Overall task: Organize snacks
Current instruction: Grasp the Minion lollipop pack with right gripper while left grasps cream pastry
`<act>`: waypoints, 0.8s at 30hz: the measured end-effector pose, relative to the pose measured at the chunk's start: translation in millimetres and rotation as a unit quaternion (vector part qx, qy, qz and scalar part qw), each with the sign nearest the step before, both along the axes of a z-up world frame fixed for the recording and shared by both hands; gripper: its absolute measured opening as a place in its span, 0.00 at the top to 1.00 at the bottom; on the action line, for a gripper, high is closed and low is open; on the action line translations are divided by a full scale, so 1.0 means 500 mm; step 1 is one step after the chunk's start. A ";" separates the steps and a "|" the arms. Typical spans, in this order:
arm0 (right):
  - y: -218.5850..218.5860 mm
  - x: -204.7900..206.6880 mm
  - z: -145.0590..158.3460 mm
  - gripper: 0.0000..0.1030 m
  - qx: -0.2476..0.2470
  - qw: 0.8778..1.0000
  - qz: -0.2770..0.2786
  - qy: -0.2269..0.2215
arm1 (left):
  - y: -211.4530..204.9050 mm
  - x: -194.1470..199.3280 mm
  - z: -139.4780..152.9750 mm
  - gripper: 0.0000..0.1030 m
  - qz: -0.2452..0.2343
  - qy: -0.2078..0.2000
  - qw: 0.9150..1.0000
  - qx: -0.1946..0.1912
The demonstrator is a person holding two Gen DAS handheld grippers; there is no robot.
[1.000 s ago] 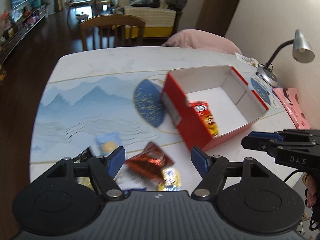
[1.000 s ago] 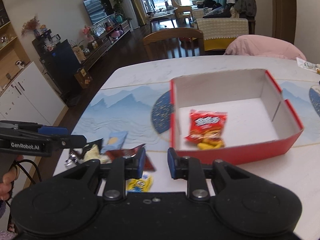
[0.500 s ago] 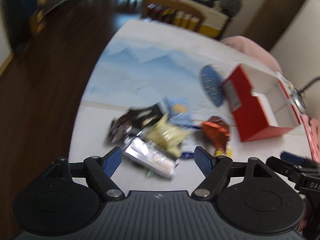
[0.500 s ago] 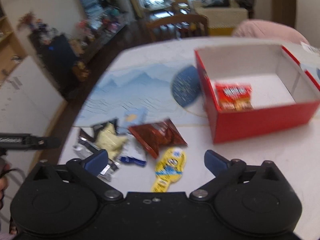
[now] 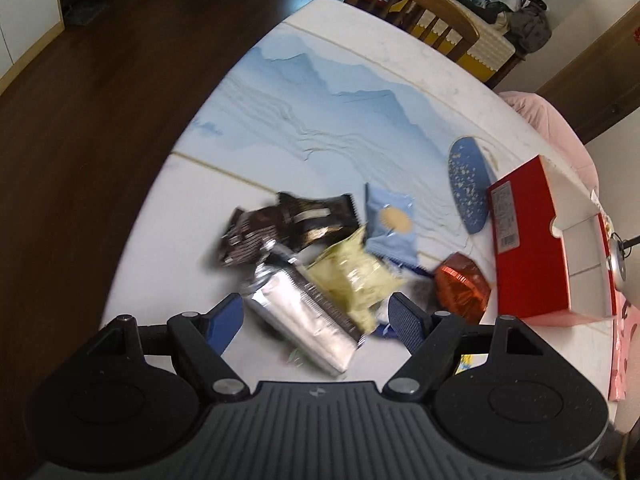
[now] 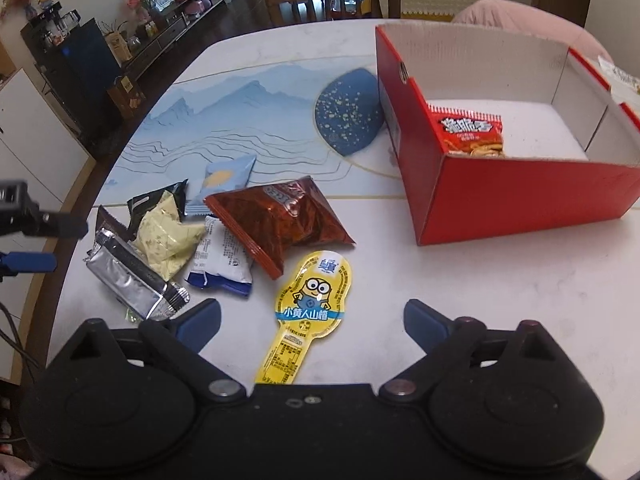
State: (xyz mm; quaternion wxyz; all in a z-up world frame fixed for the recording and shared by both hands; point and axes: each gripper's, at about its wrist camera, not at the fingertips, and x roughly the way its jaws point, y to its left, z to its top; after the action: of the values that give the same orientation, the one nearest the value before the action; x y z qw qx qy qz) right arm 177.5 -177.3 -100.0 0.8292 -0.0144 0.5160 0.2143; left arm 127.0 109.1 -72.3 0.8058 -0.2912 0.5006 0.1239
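Lying loose on the desk (image 6: pixel 480 280), left of the red box (image 6: pixel 520 200): a pile of snacks. Silver packet (image 6: pixel 132 276) at the near-left edge, pale yellow packet (image 6: pixel 168 236) overlapping it, dark brown packet (image 5: pixel 292 224) behind, light blue packet (image 6: pixel 224 180) farther back, white-and-blue packet (image 6: pixel 220 260) under the red-brown chip bag (image 6: pixel 280 220). Yellow minion-print pack (image 6: pixel 308 312) sits apart, nearest the right tool (image 6: pixel 312 320), between its spread fingers, not touched. One red snack bag (image 6: pixel 472 132) is already inside the box, against its near-left wall. Left tool (image 5: pixel 316 316) has jaws wide apart, hovering over the silver and yellow packets, gripping nothing. Left view is motion-blurred. Wooden chair (image 6: pixel 332 0) at the far side of the desk.
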 end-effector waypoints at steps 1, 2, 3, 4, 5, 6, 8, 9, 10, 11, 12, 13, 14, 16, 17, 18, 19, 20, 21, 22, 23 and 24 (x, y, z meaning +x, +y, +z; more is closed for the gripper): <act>0.004 0.004 -0.004 0.09 -0.004 1.000 0.002 0.001 | -0.006 0.012 -0.001 0.23 0.001 -0.002 1.000 -0.002; 0.008 0.006 -0.009 0.09 -0.007 1.000 0.009 0.002 | -0.010 0.025 -0.005 0.23 0.001 0.001 1.000 -0.008; 0.012 0.009 -0.013 0.09 -0.010 1.000 0.016 0.003 | -0.016 0.039 -0.011 0.23 0.004 0.008 1.000 -0.015; 0.017 0.012 -0.017 0.09 -0.012 1.000 0.021 0.003 | -0.021 0.052 -0.017 0.23 0.004 0.013 1.000 -0.022; 0.020 0.014 -0.022 0.09 -0.012 1.000 0.026 0.007 | -0.028 0.065 -0.024 0.23 0.004 0.019 1.000 -0.025; 0.023 0.017 -0.026 0.09 -0.011 0.999 0.030 0.013 | -0.033 0.079 -0.034 0.23 0.009 0.030 0.999 -0.023; 0.027 0.020 -0.035 0.10 -0.011 0.999 0.036 0.021 | -0.038 0.101 -0.056 0.23 0.019 0.050 0.998 -0.030; 0.028 0.021 -0.039 0.13 -0.012 0.999 0.040 0.023 | -0.039 0.110 -0.067 0.23 0.026 0.061 0.997 -0.034; 0.029 0.023 -0.042 0.15 -0.011 0.999 0.043 0.026 | -0.040 0.118 -0.075 0.23 0.033 0.070 0.996 -0.036; 0.029 0.023 -0.046 0.17 -0.013 0.999 0.045 0.028 | -0.042 0.125 -0.081 0.24 0.036 0.073 0.996 -0.037; 0.029 0.025 -0.050 0.18 -0.014 0.998 0.047 0.029 | -0.045 0.133 -0.086 0.24 0.039 0.077 0.996 -0.029; 0.030 0.026 -0.054 0.18 -0.016 0.998 0.048 0.033 | -0.047 0.139 -0.090 0.24 0.047 0.083 0.995 -0.019; 0.032 0.028 -0.059 0.19 -0.019 0.998 0.049 0.035 | -0.048 0.145 -0.092 0.24 0.053 0.085 0.995 -0.014; 0.036 0.030 -0.066 0.22 -0.027 0.998 0.052 0.035 | -0.051 0.157 -0.094 0.29 0.062 0.086 0.994 -0.009; 0.038 0.031 -0.067 0.24 -0.029 0.998 0.054 0.034 | -0.052 0.162 -0.094 0.34 0.065 0.089 0.994 -0.008; 0.038 0.031 -0.068 0.24 -0.029 0.997 0.057 0.034 | -0.055 0.165 -0.092 0.35 0.065 0.092 0.994 -0.010; 0.037 0.031 -0.067 0.24 -0.027 0.997 0.058 0.033 | -0.059 0.166 -0.085 0.35 0.062 0.092 0.994 -0.013; 0.035 0.030 -0.065 0.24 -0.025 0.997 0.059 0.031 | -0.063 0.164 -0.076 0.35 0.060 0.083 0.995 -0.013; 0.034 0.030 -0.065 0.24 -0.025 0.997 0.059 0.030 | -0.067 0.164 -0.068 0.35 0.058 0.074 0.995 -0.014; 0.032 0.032 -0.066 0.25 -0.025 0.997 0.059 0.031 | -0.069 0.165 -0.067 0.35 0.055 0.070 0.996 -0.017; 0.031 0.034 -0.069 0.25 -0.025 0.997 0.058 0.033 | -0.072 0.169 -0.071 0.35 0.054 0.076 0.996 -0.015; 0.030 0.037 -0.072 0.26 -0.024 0.997 0.056 0.036 | -0.073 0.172 -0.078 0.35 0.053 0.082 0.995 -0.013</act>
State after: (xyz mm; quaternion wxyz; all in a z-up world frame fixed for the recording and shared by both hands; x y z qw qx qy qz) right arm 195.8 -162.4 -136.0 0.7960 -0.0555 0.5493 0.2480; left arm 213.1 72.7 -111.2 0.7503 -0.3164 0.5506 0.1839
